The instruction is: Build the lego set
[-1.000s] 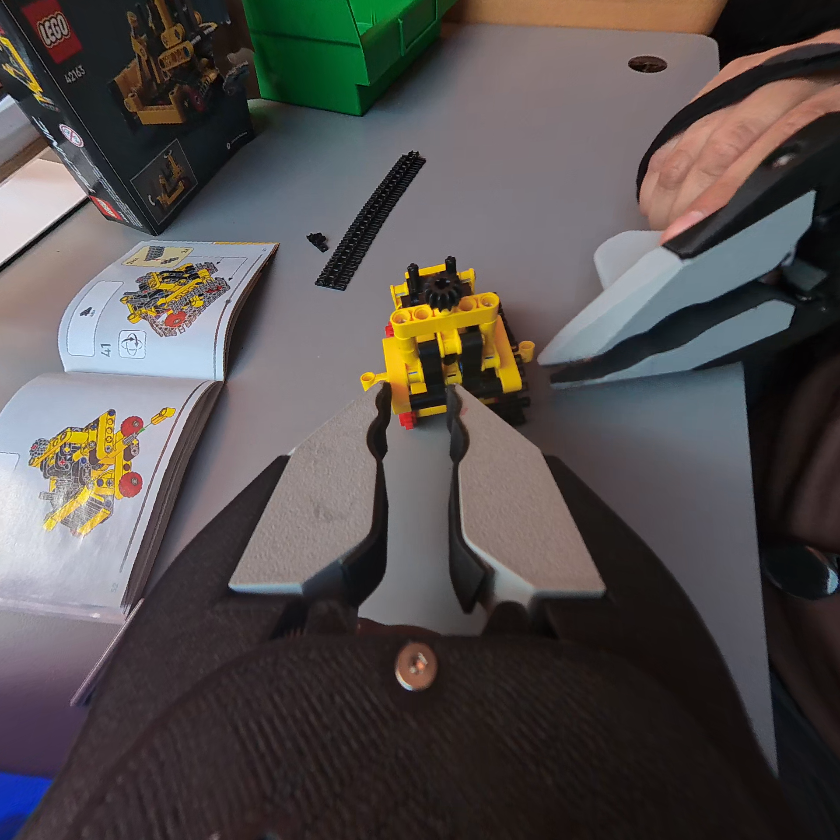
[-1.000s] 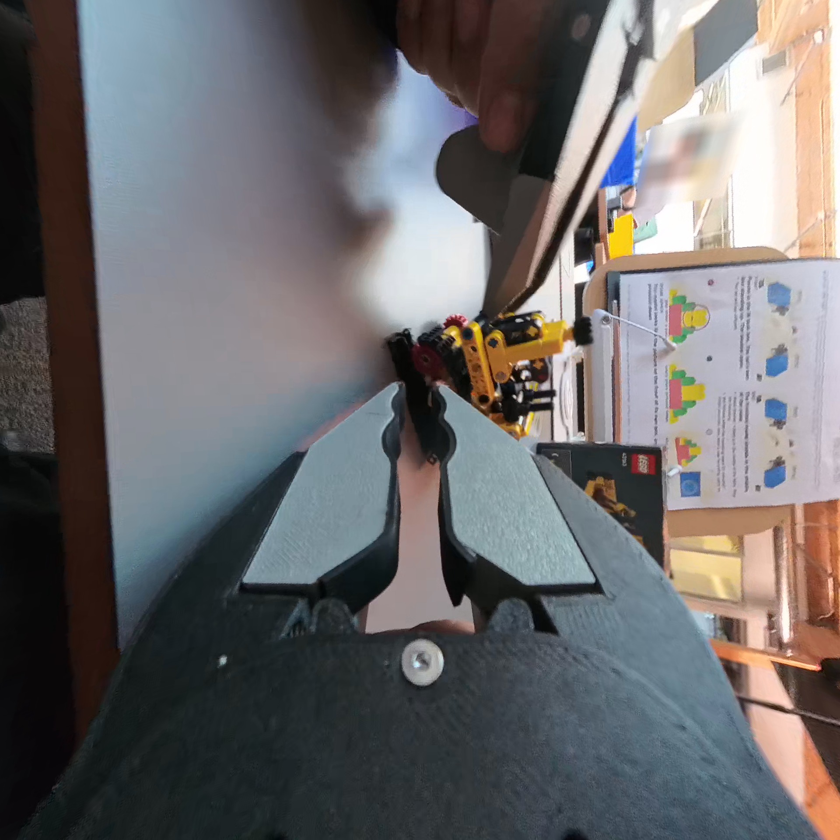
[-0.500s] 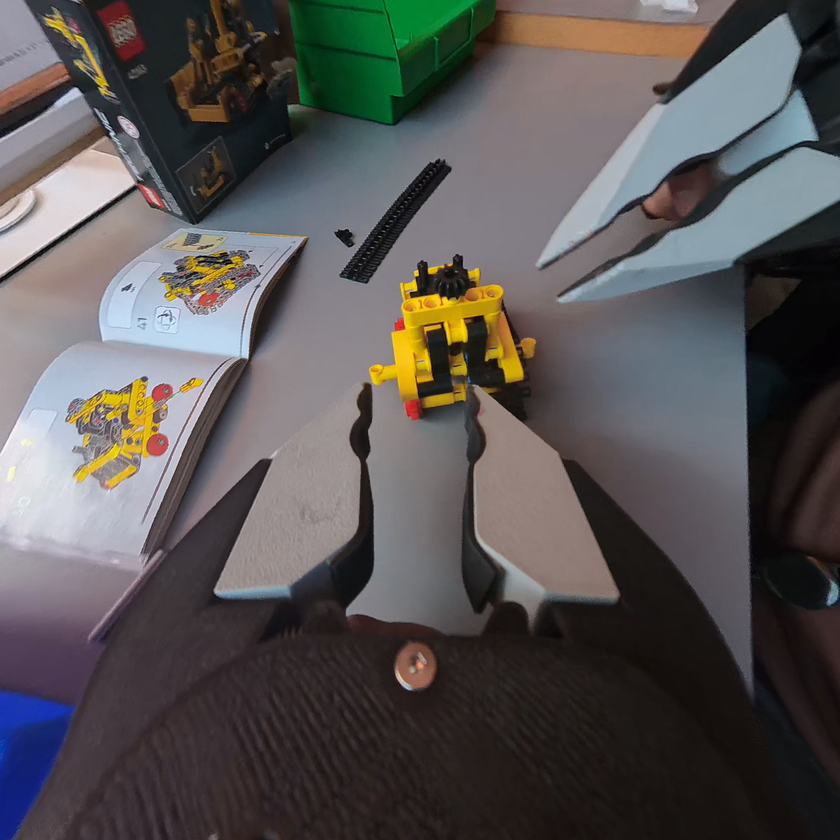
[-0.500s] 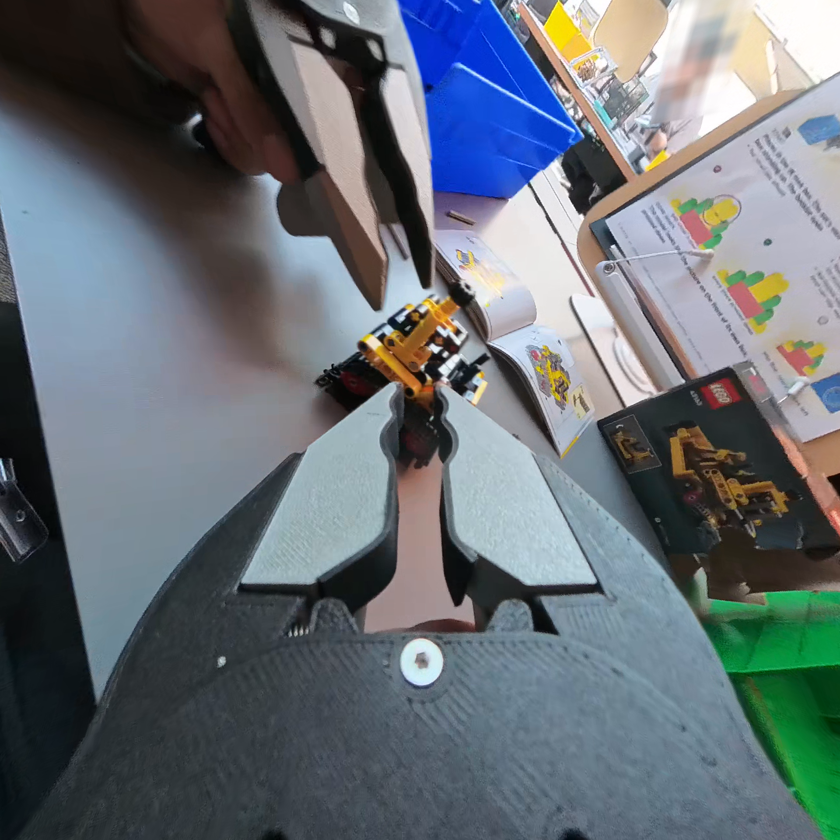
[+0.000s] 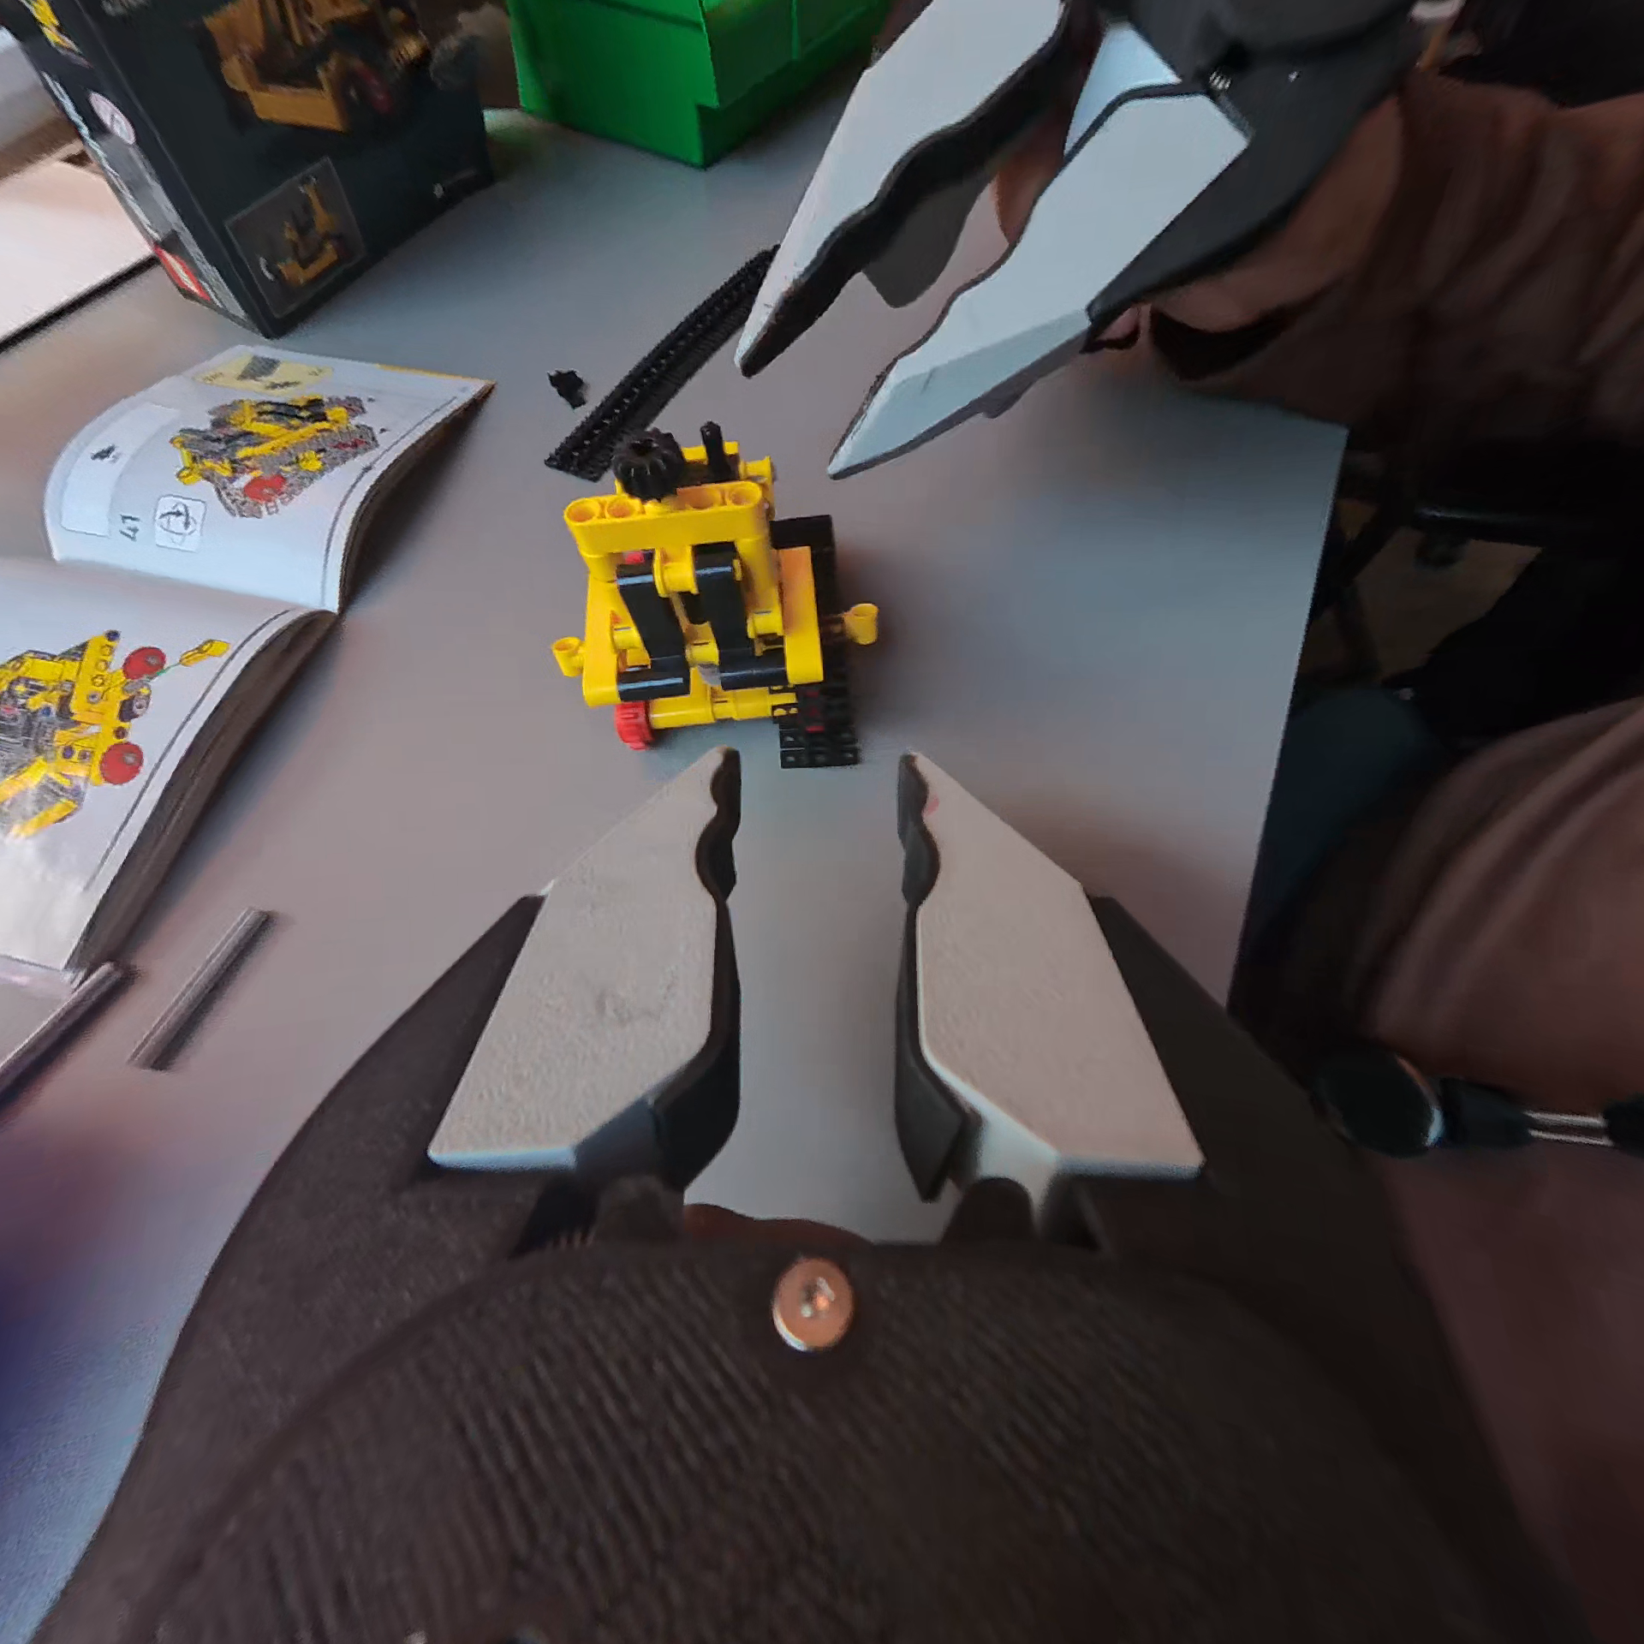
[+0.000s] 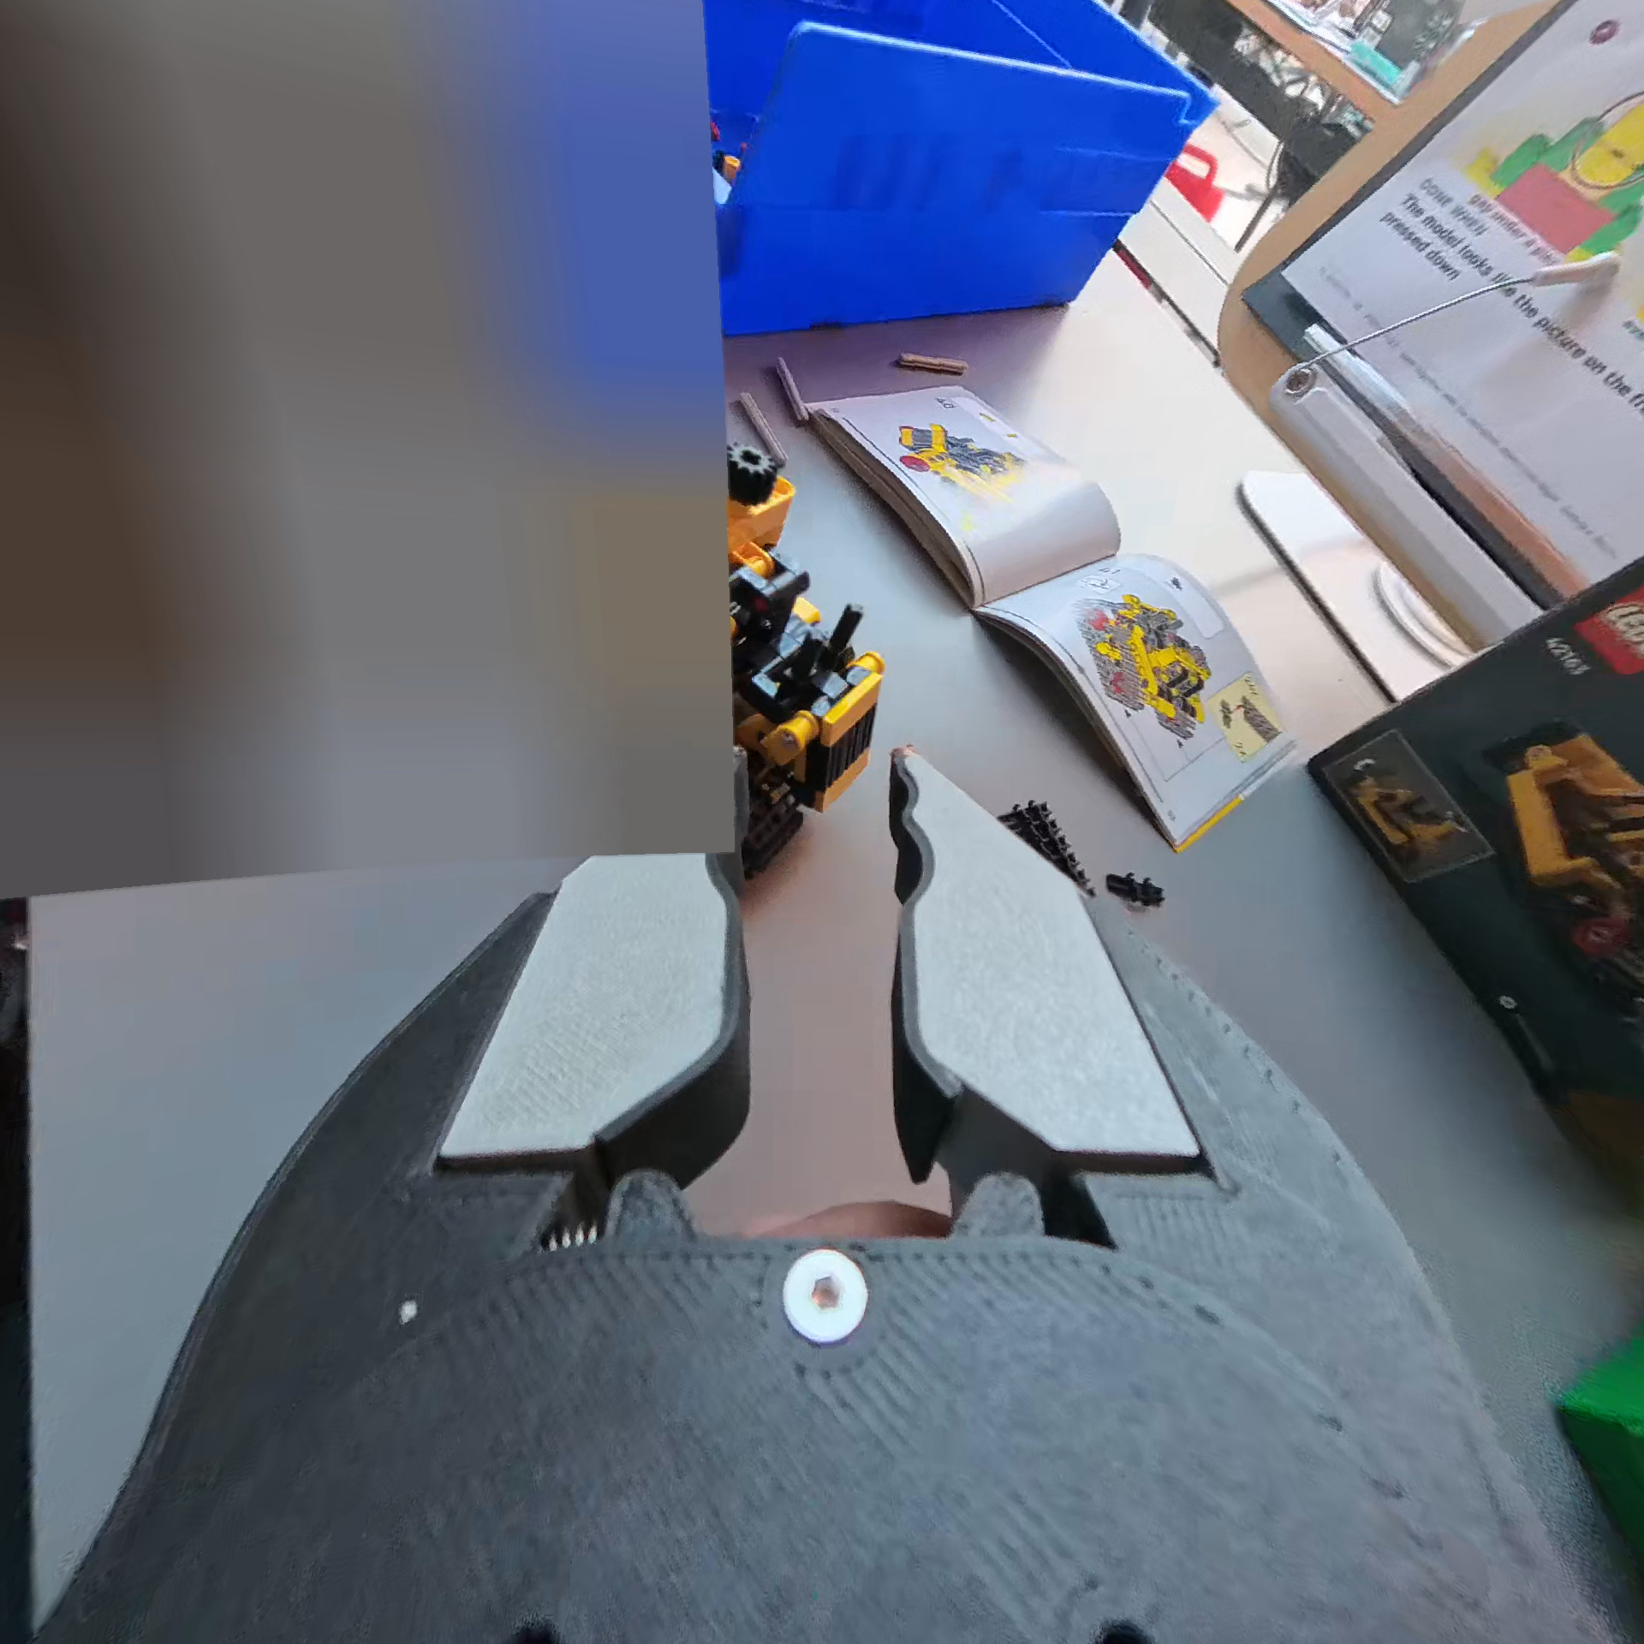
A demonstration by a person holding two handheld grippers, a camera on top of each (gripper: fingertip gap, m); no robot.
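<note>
1. Grey and mostly bare, the counter (image 5: 1067,640) carries an open instruction booklet (image 5: 258,498), the dark set box (image 5: 267,133), a green bin (image 5: 703,62) at the far edge, and, in the right wrist view, a blue bin (image 6: 934,178) beyond the booklet.
2. Near the middle of the counter stands the yellow-and-black bulldozer model (image 5: 703,605), upright, with a black gear (image 5: 648,461) on top and one black track (image 5: 814,676) fitted along one side.
3. Judged from this, the body is largely built. A loose black track strip (image 5: 658,374) lies flat just behind the model with a small black pin (image 5: 566,384) beside it, so the second track seems still to be fitted.
4. Left tongs (image 5: 817,774) are parted to a moderate gap and hold nothing; their tips sit just short of the model, not touching it.
5. Right tongs (image 6: 814,801) are likewise parted and empty. In the left wrist view they hang above and behind the model, tips pointing down toward it.
6. A second ago the left tongs were narrower and right up against the model's near end, while the right tongs lay low beside it, nearly closed; the right wrist view then showed a black part between its tips.
7. Since then both have widened and backed off, and the right tongs have risen. The model has turned slightly on the counter.
</note>
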